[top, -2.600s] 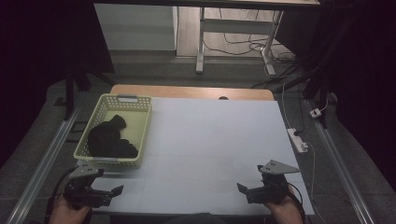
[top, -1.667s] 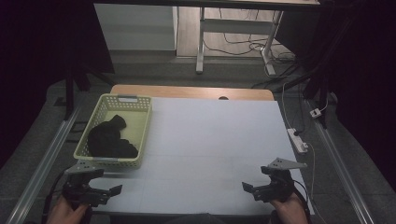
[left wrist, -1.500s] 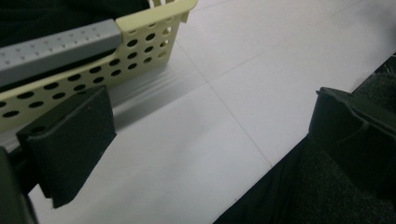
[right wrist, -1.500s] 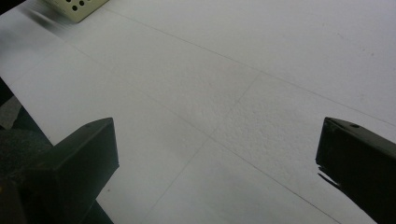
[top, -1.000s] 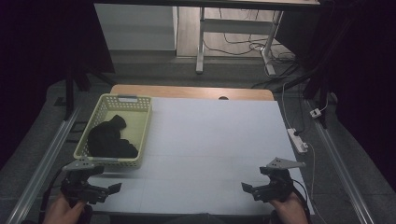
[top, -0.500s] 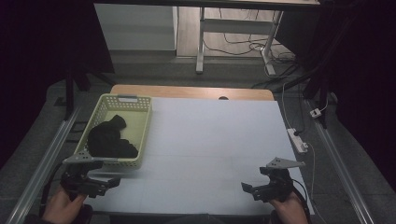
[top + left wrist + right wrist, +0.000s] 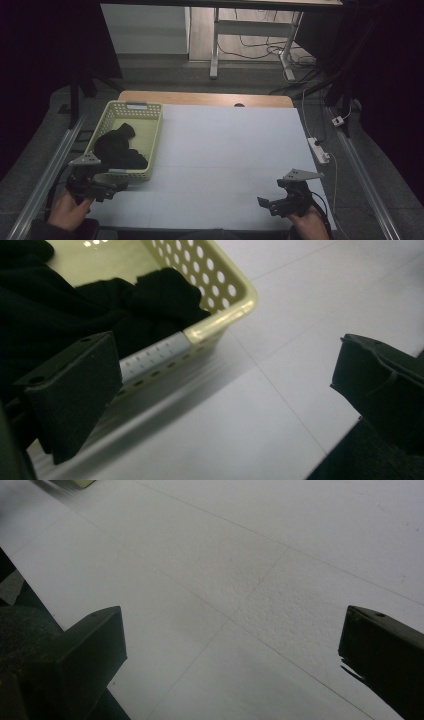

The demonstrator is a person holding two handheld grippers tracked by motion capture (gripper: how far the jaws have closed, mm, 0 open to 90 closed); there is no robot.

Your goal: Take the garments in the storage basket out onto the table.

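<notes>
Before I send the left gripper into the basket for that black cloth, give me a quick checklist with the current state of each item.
1. Left gripper jaws open: ok, set wide apart in the left gripper view.
2. Left gripper empty: ok, nothing between its jaws.
3. Black cloth in the basket: ok, bunched inside.
4. Left gripper lined up: not ok, it sits outside the basket's near corner, the wall between it and the cloth.
5. Right gripper out of the way: ok, open and empty at the table's near right.
6. Cloth is a single piece: cannot tell.
</notes>
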